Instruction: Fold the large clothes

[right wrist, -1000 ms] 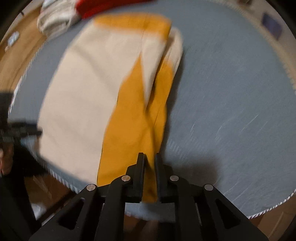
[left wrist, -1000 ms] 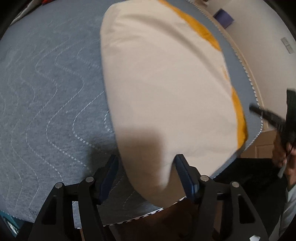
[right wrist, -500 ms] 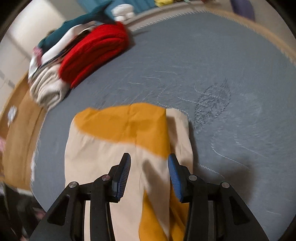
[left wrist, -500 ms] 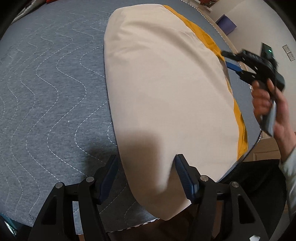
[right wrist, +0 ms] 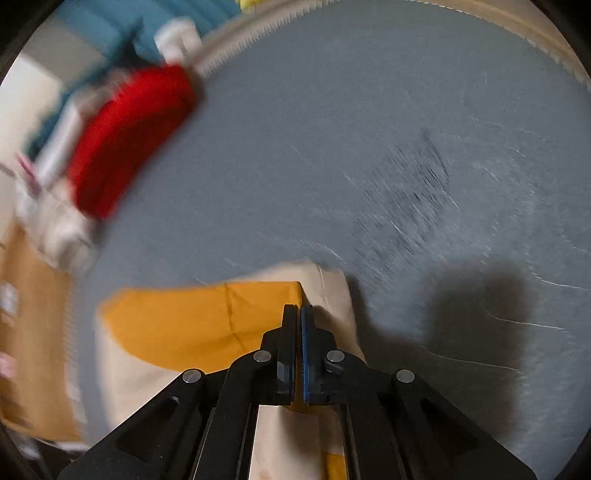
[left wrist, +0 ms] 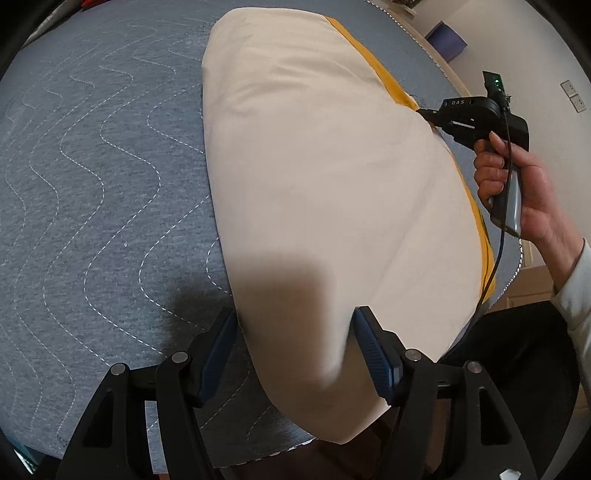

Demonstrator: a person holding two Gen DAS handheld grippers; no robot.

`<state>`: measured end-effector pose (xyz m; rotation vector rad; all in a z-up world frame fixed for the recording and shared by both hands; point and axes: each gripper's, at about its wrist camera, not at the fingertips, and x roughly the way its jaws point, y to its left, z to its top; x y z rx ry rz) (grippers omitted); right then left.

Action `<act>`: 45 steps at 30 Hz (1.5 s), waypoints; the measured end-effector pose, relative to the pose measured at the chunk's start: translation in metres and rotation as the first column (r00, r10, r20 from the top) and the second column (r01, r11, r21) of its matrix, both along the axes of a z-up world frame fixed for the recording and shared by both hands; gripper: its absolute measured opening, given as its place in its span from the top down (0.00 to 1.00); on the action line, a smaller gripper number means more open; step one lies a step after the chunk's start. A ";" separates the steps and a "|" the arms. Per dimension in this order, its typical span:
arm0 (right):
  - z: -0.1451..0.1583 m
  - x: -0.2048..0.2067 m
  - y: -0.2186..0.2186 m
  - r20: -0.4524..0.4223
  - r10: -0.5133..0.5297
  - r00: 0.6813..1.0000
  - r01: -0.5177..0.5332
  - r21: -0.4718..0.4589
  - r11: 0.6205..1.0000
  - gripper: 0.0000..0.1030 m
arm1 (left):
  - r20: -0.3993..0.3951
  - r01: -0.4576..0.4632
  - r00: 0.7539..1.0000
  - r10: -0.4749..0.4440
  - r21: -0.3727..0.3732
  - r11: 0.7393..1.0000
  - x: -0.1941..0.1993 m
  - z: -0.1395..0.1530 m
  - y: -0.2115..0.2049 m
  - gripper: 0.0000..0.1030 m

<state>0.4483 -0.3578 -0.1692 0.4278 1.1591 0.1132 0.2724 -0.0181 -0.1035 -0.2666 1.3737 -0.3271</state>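
A large cream and orange garment (left wrist: 325,177) lies folded lengthwise on the grey quilted surface (left wrist: 92,184). My left gripper (left wrist: 295,350) is open, its fingers straddling the near cream end of the garment. My right gripper (right wrist: 298,321) is shut at the far orange corner of the garment (right wrist: 207,317); in the left wrist view it (left wrist: 428,112) sits at the garment's right edge, held by a hand (left wrist: 517,184). Whether cloth is pinched between its pads does not show clearly.
A pile of red, white and teal clothes (right wrist: 122,140) lies at the far left of the surface. The quilt's stitched edge (right wrist: 258,33) runs along the back. A wall with sockets (left wrist: 572,96) stands to the right.
My right gripper has travelled from the near end of the garment to its far orange corner, opening on the way and shutting again. My left gripper has stayed open in place.
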 end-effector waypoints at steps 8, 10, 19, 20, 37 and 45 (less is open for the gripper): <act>0.044 -0.028 0.006 0.098 0.063 0.993 -0.054 -0.091 0.994 0.63 | -0.013 -0.073 0.997 0.072 -0.078 0.994 -0.002 0.007 0.017 0.42; 0.053 -0.046 0.006 0.109 0.128 0.986 -0.124 -0.040 0.991 0.45 | -0.021 -0.123 0.992 0.121 -0.122 0.985 0.004 0.009 0.029 0.42; -0.009 -0.108 0.012 -0.172 0.357 0.918 -0.357 0.031 0.933 0.30 | -0.121 -0.309 0.951 0.286 -0.283 0.908 0.055 -0.026 0.069 0.41; -0.015 -0.109 0.009 -0.187 0.345 0.920 -0.338 0.071 0.939 0.30 | -0.140 -0.323 0.946 0.293 -0.302 0.897 0.060 -0.035 0.070 0.41; -0.016 -0.103 0.029 -0.076 0.287 0.955 -0.269 0.184 0.945 0.85 | -0.016 -0.333 0.930 0.367 -0.456 0.825 0.109 -0.017 0.073 0.63; 0.015 -0.080 0.078 0.100 0.279 0.955 -0.295 0.221 0.930 0.91 | 0.034 -0.438 0.876 0.481 -0.360 0.824 0.123 0.007 0.143 0.55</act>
